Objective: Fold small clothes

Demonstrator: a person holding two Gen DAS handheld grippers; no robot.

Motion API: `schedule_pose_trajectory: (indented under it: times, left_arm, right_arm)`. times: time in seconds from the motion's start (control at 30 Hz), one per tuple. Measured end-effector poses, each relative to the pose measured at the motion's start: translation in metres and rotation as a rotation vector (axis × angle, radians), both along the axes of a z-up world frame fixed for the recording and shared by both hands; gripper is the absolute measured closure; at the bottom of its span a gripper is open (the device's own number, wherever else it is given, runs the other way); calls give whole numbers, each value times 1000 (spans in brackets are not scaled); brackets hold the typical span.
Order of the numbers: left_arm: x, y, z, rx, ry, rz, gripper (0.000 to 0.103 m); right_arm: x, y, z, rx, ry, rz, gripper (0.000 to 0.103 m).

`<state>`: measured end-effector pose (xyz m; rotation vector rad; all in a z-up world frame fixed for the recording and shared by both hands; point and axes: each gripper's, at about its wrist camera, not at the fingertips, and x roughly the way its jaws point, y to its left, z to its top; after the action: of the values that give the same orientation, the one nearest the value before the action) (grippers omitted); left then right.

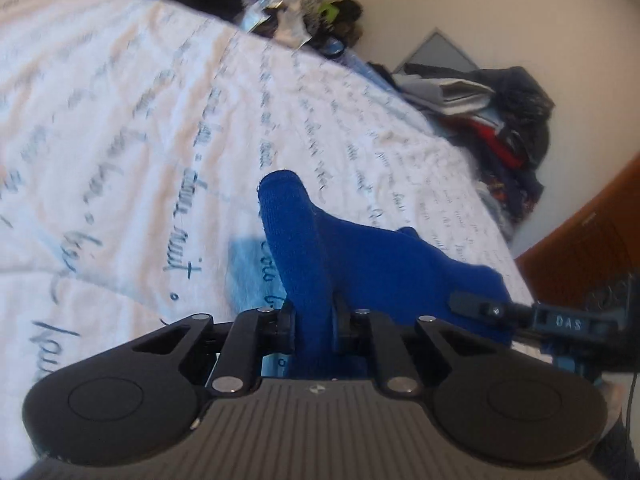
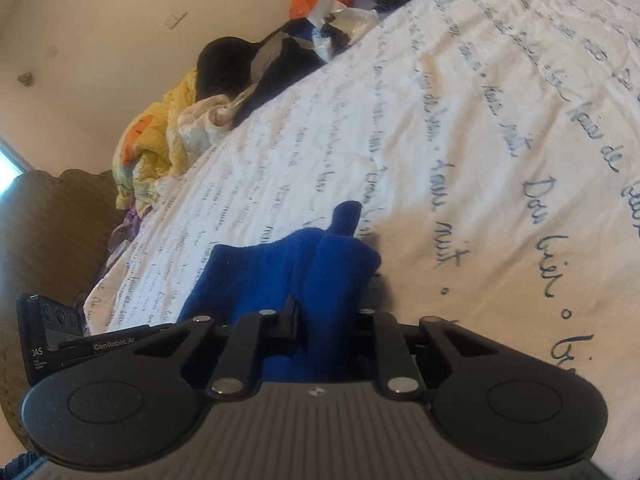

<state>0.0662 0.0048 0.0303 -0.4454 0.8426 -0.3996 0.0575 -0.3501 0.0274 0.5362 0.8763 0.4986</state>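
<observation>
White bedding lies below; both the left gripper and the right gripper pinch a blue sock, lifted mid-fold. Next likely needs laying it flat.

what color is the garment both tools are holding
Solid royal blue garment, clearest in the left wrist view.

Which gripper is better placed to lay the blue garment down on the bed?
Neither clearly: left gripper and right gripper both clamp the blue garment above the bedsheet; they probably lower together.

Royal-blue knit garment, white bedsheet with dark cursive script
</observation>
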Motion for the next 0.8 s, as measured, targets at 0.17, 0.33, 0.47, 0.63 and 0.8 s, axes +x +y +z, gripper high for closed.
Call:
schedule_pose_trajectory:
  times: [0.17, 0.33, 0.47, 0.63, 0.8]
  left_arm:
    - [9, 33, 37, 113, -60, 28, 86]
    - [35, 76, 37, 182, -36, 91, 67]
    - [-20, 96, 33, 56, -70, 84, 5]
    - [-74, 74, -10, -6, 86, 20, 43]
    - [-85, 58, -17, 8, 92, 20, 84]
  right_arm:
    - [14, 41, 22, 80, -42, 71, 88]
    - [50, 74, 3, 162, 9, -34, 54]
    - [29, 74, 2, 66, 20, -18, 15]
    - [-27, 61, -7, -51, 53, 82, 15]
    - [-59, 76, -17, -135, 53, 154, 34]
